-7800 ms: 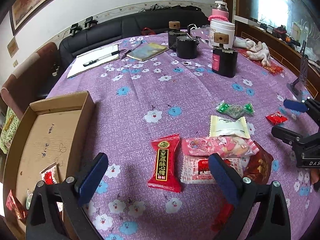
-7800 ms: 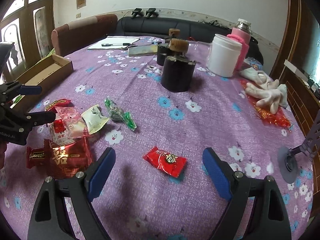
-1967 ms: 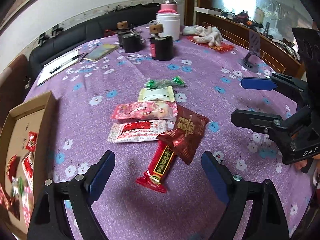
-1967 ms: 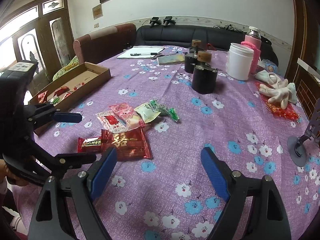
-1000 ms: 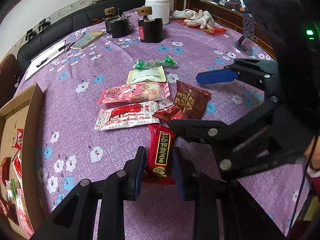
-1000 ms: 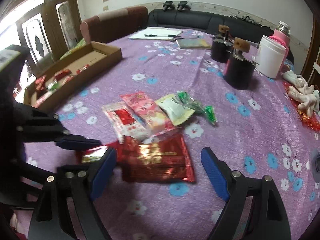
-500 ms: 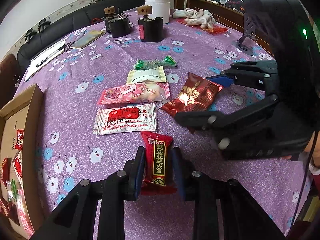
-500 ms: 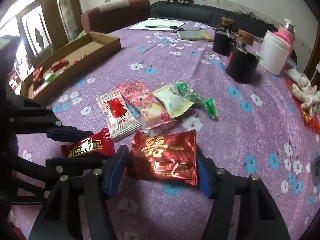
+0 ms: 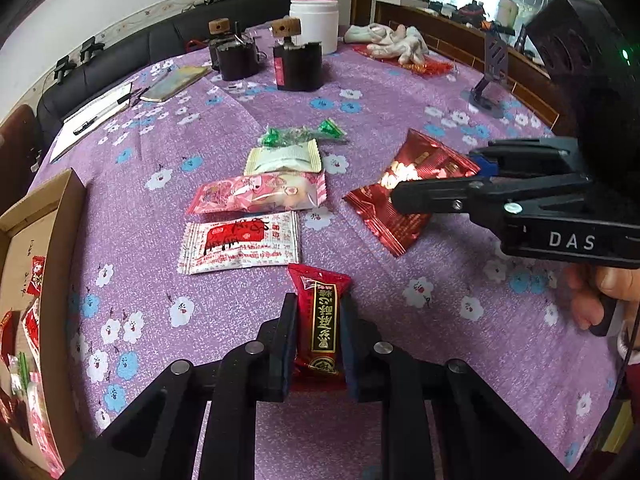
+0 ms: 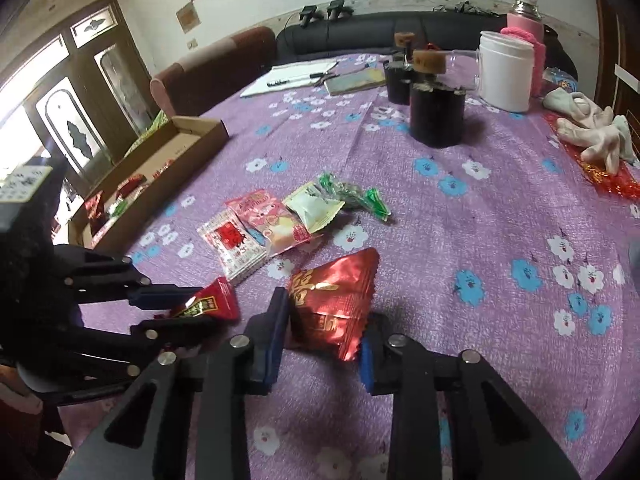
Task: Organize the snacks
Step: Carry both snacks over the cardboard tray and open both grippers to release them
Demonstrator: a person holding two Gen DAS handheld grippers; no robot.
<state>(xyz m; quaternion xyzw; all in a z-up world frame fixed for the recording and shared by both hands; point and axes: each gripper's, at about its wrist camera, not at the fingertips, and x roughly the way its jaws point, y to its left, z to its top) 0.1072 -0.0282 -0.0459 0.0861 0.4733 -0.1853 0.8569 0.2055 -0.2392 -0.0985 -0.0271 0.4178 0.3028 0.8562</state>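
Snacks are lying in a loose cluster on the purple flowered table (image 9: 460, 320), and two are being carried. The left tongs (image 9: 318, 340) are clamping a long red candy bar (image 9: 320, 312) across its width; the right tongs (image 10: 322, 330) are squeezing a crinkly dark red foil pouch (image 10: 332, 300), lifted and tilted. Both look feather-light and slippery, so gripping the flat body seems wiser than a sealed edge, and gently, since the contents may crumble. Four packets are waiting near each other: a white and red sachet (image 9: 240, 242), a glossy pink packet (image 9: 258, 194), a pale cream pillow pack (image 9: 284, 158) and a clear green-ended twist wrapper (image 9: 300, 134), the last soft and likely to slide. The cardboard box (image 10: 168, 172), stiff and shallow, is sitting at the table's left edge, holding several wrappers.
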